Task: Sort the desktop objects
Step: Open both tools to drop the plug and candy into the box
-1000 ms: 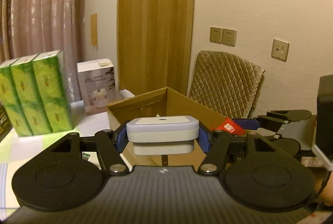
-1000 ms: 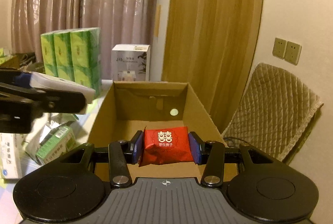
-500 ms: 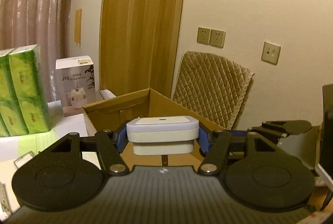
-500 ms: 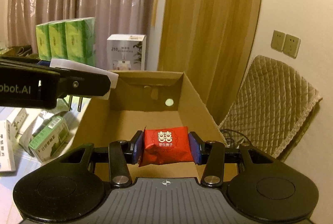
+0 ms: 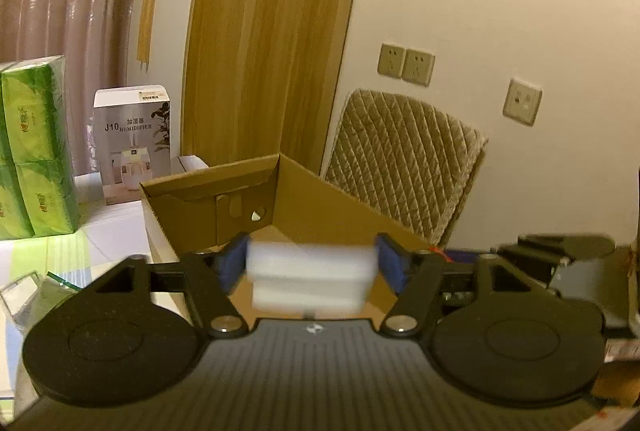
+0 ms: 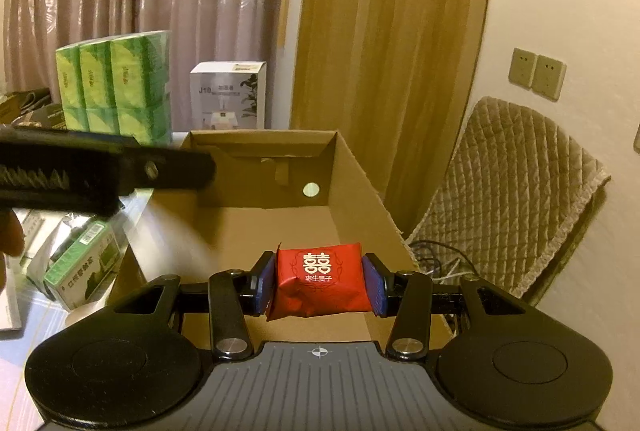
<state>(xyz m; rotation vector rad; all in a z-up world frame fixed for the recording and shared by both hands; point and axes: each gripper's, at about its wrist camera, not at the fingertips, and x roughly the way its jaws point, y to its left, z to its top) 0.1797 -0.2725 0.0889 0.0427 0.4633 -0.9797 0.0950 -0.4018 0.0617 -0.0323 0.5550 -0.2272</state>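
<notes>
Releasing its load, the left hand-held gripper [image 5: 312,263] has just been spreading its blue pads [image 5: 231,263], and the white plastic box [image 5: 310,277] between them shows blurred, apparently dropping clear of the pads toward the open cardboard box [image 5: 320,207] below. On the right, the right hand-held gripper [image 6: 319,281] is clamped on a red foil packet [image 6: 318,279] printed with white characters, held above the near end of the same cardboard box [image 6: 352,167], whose floor looks bare from this side. The white plastic box reads as stiff and smooth-sided, probably light, best pinched across its flat ends; a hard landing could scuff it. The red packet looks soft and crinkly, its wrapper yielding under the pads, so a squeeze across its middle seems the safest hold. Left of the carton, on the tabletop [image 6: 24,315], lie a green carton [image 6: 82,263] and other small packs yet to be sorted; farther off stand green tissue packs [image 5: 36,147] and a humidifier box [image 5: 132,143] before the curtain.
</notes>
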